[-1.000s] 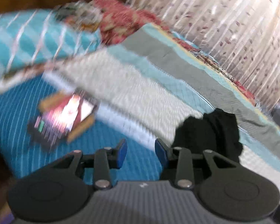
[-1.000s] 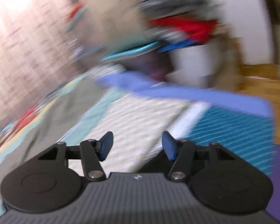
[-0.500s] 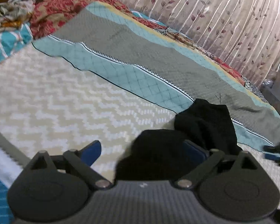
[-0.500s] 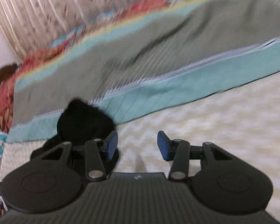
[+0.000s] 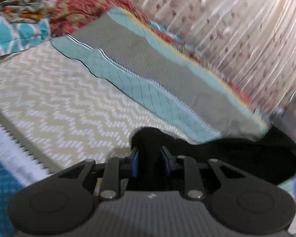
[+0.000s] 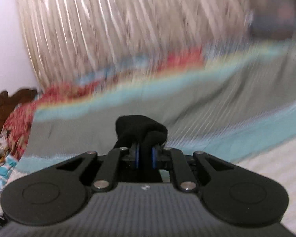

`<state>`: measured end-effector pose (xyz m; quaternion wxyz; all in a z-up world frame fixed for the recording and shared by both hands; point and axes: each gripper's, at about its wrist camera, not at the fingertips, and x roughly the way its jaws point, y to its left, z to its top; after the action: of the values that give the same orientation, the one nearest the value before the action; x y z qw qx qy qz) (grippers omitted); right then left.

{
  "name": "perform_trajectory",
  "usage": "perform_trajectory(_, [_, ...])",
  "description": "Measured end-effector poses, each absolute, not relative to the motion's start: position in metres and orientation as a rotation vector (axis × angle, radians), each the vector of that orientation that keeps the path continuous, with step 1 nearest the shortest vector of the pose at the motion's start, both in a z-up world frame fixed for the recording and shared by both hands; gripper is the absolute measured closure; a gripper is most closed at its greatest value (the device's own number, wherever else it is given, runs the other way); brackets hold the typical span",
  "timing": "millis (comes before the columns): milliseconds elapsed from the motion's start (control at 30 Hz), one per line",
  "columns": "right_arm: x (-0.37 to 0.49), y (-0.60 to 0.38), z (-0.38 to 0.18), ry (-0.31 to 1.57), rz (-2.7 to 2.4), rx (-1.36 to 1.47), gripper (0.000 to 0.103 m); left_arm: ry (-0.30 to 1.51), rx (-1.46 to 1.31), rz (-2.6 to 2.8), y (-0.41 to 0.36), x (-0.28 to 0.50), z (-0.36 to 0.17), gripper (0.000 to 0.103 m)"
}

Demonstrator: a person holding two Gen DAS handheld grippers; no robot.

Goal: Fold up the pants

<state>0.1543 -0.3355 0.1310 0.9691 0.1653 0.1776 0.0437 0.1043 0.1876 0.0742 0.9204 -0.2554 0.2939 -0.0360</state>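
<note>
The black pants [image 5: 246,158] lie bunched on the bed, partly on the beige chevron cover and partly on the grey and teal quilt. My left gripper [image 5: 150,164] is closing, and its blue pads press a fold of the black cloth between them. In the right wrist view, a lump of the pants [image 6: 140,126] bulges just past my right gripper [image 6: 145,158], whose jaws are also closing with the black cloth pinched between the pads. Both views are blurred by motion.
The beige chevron cover [image 5: 69,102] spreads to the left, with the grey and teal quilt [image 5: 157,75] behind it. A patterned curtain [image 5: 236,29] hangs along the far side. A red floral blanket [image 5: 84,9], a teal pillow [image 5: 13,35] and a wooden headboard [image 6: 4,106] sit at the bed's head.
The left jaws, wide around the pants half a second ago, have closed on the cloth. The right gripper swung over to the pants and closed on them.
</note>
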Motion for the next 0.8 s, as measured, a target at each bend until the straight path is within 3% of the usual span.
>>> perform_trajectory(100, [0.076, -0.377, 0.153, 0.36, 0.05, 0.275, 0.086, 0.594, -0.572, -0.118, 0.194, 0.075, 0.076, 0.082])
perform_trajectory(200, [0.011, -0.411, 0.132, 0.51, -0.038, 0.235, 0.071, 0.605, -0.563, -0.133, 0.194, 0.047, 0.071, 0.083])
perform_trajectory(267, [-0.018, -0.428, 0.104, 0.658, -0.112, 0.217, 0.044, 0.626, -0.545, -0.132, 0.192, 0.036, 0.067, 0.088])
perform_trajectory(367, [-0.043, -0.452, 0.081, 0.736, -0.277, 0.231, 0.044, 0.671, -0.54, -0.119, 0.193, 0.026, 0.058, 0.088])
perform_trajectory(533, [-0.033, -0.505, 0.089, 0.623, -0.391, 0.415, 0.044, 0.688, -0.53, -0.091, 0.192, 0.018, 0.058, 0.083])
perform_trajectory(633, [-0.002, -0.499, 0.085, 0.614, -0.391, 0.396, 0.044, 0.692, -0.492, -0.075, 0.187, 0.023, 0.064, 0.065])
perform_trajectory(700, [0.025, -0.502, 0.08, 0.643, -0.361, 0.393, 0.042, 0.686, -0.454, -0.057, 0.181, 0.03, 0.07, 0.031])
perform_trajectory(800, [0.061, -0.509, 0.063, 0.739, -0.356, 0.443, 0.038, 0.658, -0.407, -0.066, 0.176, 0.042, 0.078, 0.015])
